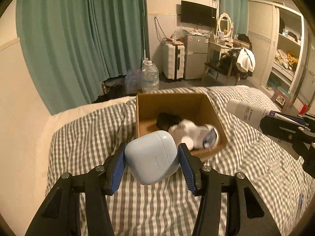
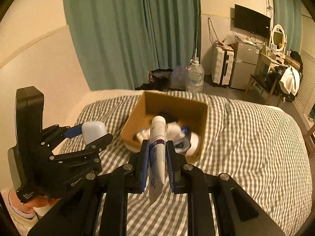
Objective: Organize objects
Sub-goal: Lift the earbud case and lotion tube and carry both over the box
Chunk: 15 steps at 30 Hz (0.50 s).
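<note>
You're over the bed (image 1: 137,206) with its grey-striped cover, and the open cardboard box (image 1: 204,106) sits on it just ahead, already holding a dark item and white and blue stuff, too blurred to name. Your left hand-held gripper (image 1: 152,162) is clamped on a pale blue earbud case (image 1: 151,157); your right hand-held gripper (image 2: 157,157) is pinched tight on a white tube (image 2: 157,137), cap pointing at the box. Step looks like carry-to-box, both loads in the air. Next move probably calls for getting each over the opening before letting go. The tube's lower end hangs below the pads; its label is unreadable.
</note>
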### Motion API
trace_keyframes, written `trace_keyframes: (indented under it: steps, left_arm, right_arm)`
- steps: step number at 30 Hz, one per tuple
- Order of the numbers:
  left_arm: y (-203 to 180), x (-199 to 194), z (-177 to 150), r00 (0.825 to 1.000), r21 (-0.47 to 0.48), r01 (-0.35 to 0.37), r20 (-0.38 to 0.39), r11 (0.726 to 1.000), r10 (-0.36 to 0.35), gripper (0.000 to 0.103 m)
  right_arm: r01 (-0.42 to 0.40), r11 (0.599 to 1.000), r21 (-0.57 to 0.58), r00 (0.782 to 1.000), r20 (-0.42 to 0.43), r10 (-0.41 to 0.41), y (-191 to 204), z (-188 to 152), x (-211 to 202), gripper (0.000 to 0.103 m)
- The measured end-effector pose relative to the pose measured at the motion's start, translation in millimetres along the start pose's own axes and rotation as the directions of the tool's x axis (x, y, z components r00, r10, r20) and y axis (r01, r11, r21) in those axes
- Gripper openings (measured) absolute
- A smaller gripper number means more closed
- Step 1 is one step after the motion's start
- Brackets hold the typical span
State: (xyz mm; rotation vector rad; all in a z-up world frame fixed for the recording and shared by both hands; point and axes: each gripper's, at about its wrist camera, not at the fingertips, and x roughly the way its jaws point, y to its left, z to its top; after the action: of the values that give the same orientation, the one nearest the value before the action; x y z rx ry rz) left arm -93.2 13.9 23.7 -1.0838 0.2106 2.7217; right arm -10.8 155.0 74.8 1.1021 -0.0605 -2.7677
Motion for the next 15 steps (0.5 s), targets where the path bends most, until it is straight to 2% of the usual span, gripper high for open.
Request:
trace_keyframes:
  steps: [6,15]
  left_arm:
    - [2.6,34.9,41.9,1.0,0.012,-0.008,-0.001,1.0,0.008,0.053]
    - [-10.0,127.0,76.2,0.999,0.061,-0.019,-0.049,0.998,0.022,0.053]
  right_arm:
    - [-0.004,1.0,0.031,1.0,-0.001,0.004,-23.8,30.3,29.3,0.016]
    - [-0.012,0.995,0.102,0.997,-0.074,0.019,-64.6,55.9,121.6,0.016]
